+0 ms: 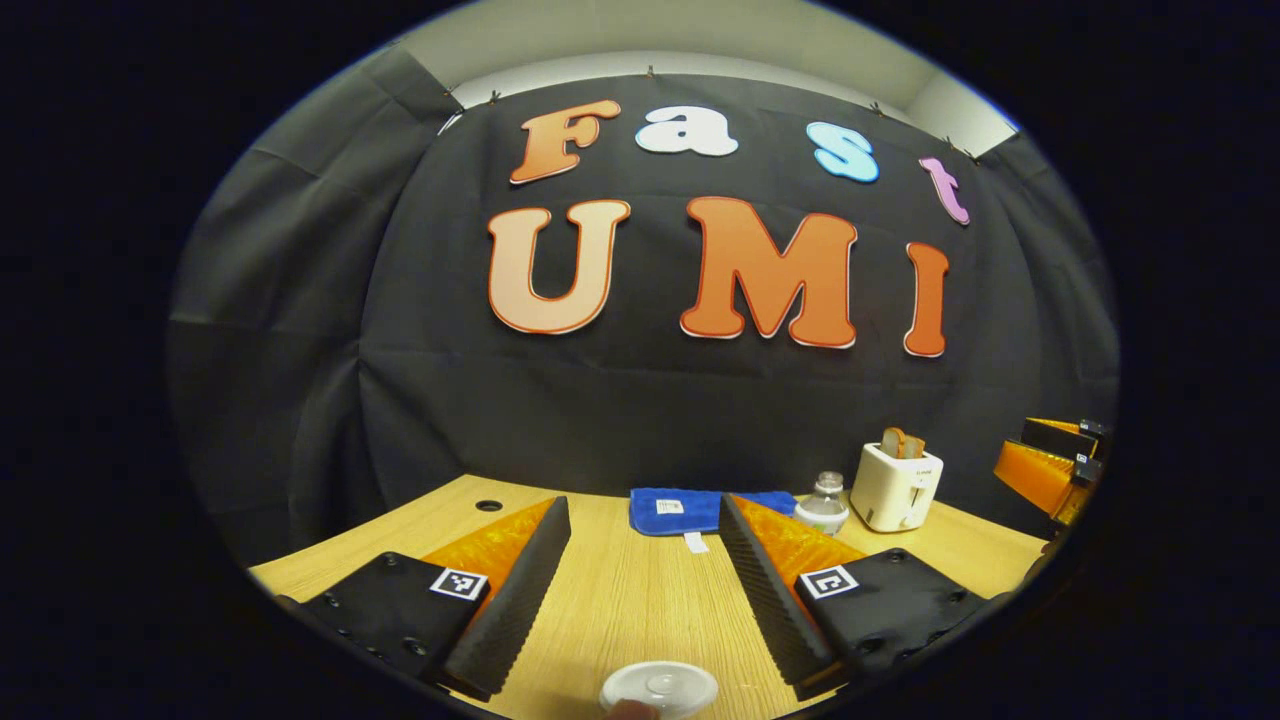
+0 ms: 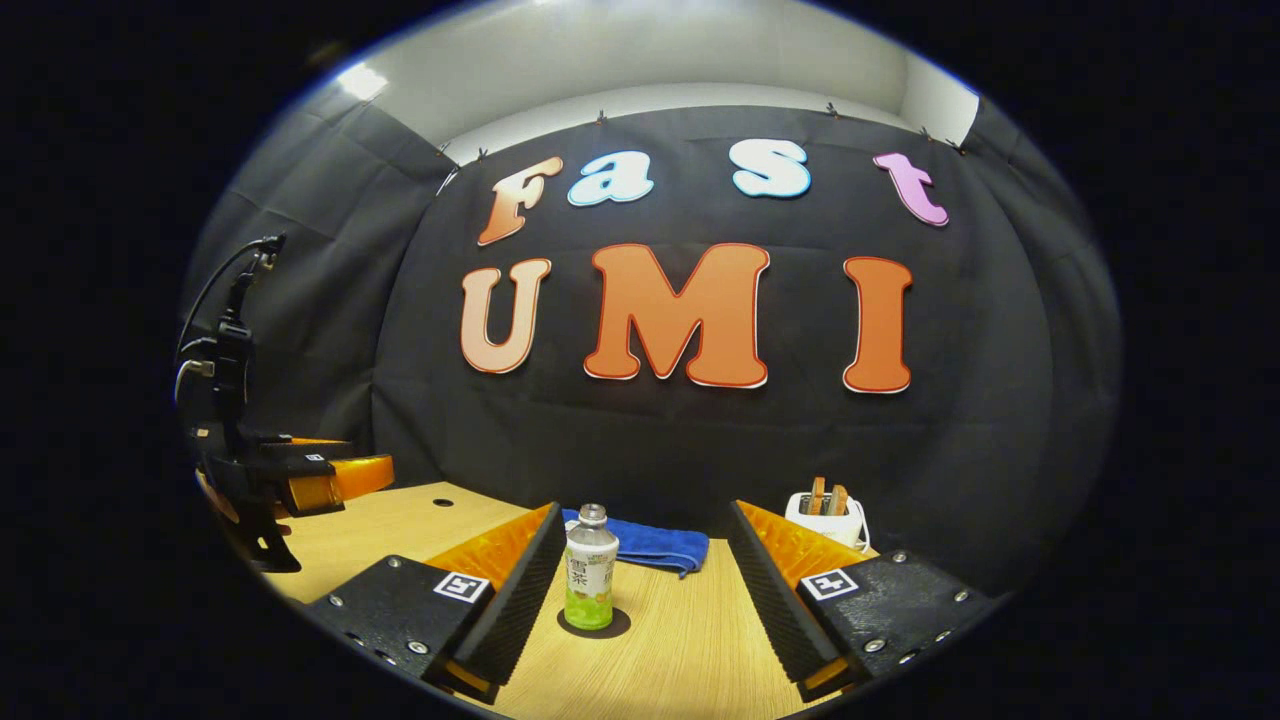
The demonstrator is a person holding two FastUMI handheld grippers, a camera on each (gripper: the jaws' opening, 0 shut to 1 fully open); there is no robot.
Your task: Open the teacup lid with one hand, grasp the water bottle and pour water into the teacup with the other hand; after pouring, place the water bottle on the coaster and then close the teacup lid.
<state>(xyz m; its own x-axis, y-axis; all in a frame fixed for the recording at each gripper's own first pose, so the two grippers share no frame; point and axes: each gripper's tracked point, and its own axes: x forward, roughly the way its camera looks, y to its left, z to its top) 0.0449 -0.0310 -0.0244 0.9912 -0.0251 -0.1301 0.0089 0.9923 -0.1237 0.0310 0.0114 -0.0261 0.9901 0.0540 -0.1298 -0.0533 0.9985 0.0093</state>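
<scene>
Left gripper view, left gripper [image 1: 645, 560]: fingers spread wide, nothing between them, poised above the wooden table [image 1: 620, 600]
Left gripper view, teacup lid [image 1: 659, 689]: white, round, a small knob at its centre; sits at the bottom edge just below the open fingers; the cup beneath is hidden
Lid handling: probably light, hard, smooth and breakable; I would pinch the central knob and lift straight up; the rim looks too wide and slick for a sure hold
Left gripper view, water bottle [image 1: 823, 503]: farther off, to the right, near a blue cloth [image 1: 690, 509] and a white toaster [image 1: 896, 486]; the right gripper [image 1: 1050, 465] shows at the far right edge
Right gripper view, right gripper [image 2: 645, 565]: fingers spread, empty; the bottle stands between them, apart from both, nearer the left finger
Right gripper view, bottle: upright on a dark round coaster [image 2: 594, 624]; capped; greenish liquid low down; labelled
Bottle handling: thin plastic, likely to give under pressure; partly full, so moderate weight; grip the labelled mid-body, firmly but without crushing
Right gripper view, left gripper: far left, well apart; its fingers' state cannot be told there
</scene>
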